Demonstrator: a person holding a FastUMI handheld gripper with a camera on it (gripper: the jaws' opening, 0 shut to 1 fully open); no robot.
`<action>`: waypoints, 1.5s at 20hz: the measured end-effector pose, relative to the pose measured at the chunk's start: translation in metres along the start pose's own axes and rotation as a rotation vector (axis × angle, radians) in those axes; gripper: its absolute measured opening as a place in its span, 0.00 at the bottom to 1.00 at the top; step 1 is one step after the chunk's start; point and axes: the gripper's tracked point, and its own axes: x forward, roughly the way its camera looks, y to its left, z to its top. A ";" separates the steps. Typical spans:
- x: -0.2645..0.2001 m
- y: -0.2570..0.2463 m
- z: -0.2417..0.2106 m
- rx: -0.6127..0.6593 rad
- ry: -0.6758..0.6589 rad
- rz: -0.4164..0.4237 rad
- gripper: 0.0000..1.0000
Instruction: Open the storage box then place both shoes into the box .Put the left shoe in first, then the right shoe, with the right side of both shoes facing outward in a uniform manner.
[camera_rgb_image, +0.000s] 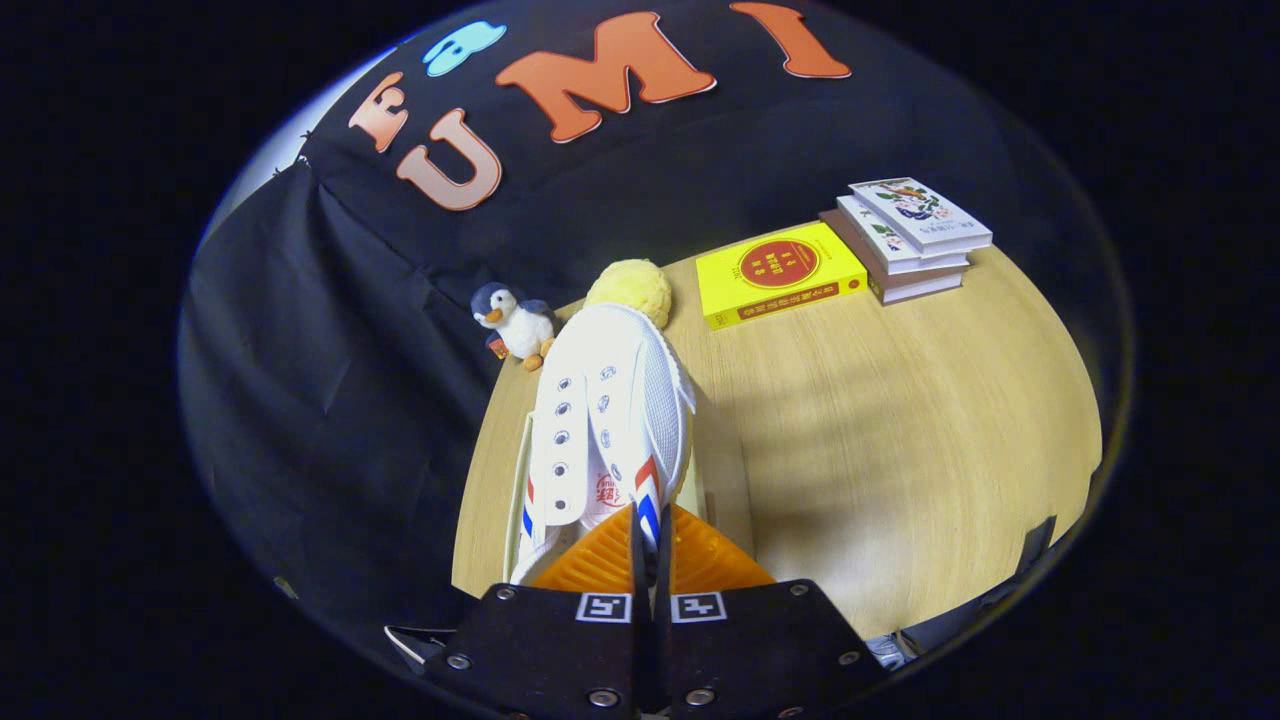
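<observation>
My gripper (650, 535) is shut on a white canvas shoe (605, 420), with both fingers pinching its side wall near the red and blue stripes. The shoe points away from me, toe toward the booth wall, laceless eyelets facing up, and hangs over the left part of the wooden table (900, 440). A pale, thin-walled edge that may be the storage box (722, 480) shows beside and under the shoe, mostly hidden by it. I cannot tell whether the shoe is the left or the right one.
A plush penguin (515, 325) and a yellow fluffy ball (630, 288) sit at the table's far edge beyond the shoe's toe. A yellow book (780, 272) and a stack of books (910, 240) lie at the far right.
</observation>
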 end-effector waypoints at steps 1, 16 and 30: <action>0.008 0.002 -0.007 -0.015 0.009 -0.016 0.00; 0.064 -0.025 -0.058 -0.151 0.104 -0.267 0.01; -0.022 -0.016 0.023 -0.172 -0.143 -0.220 0.99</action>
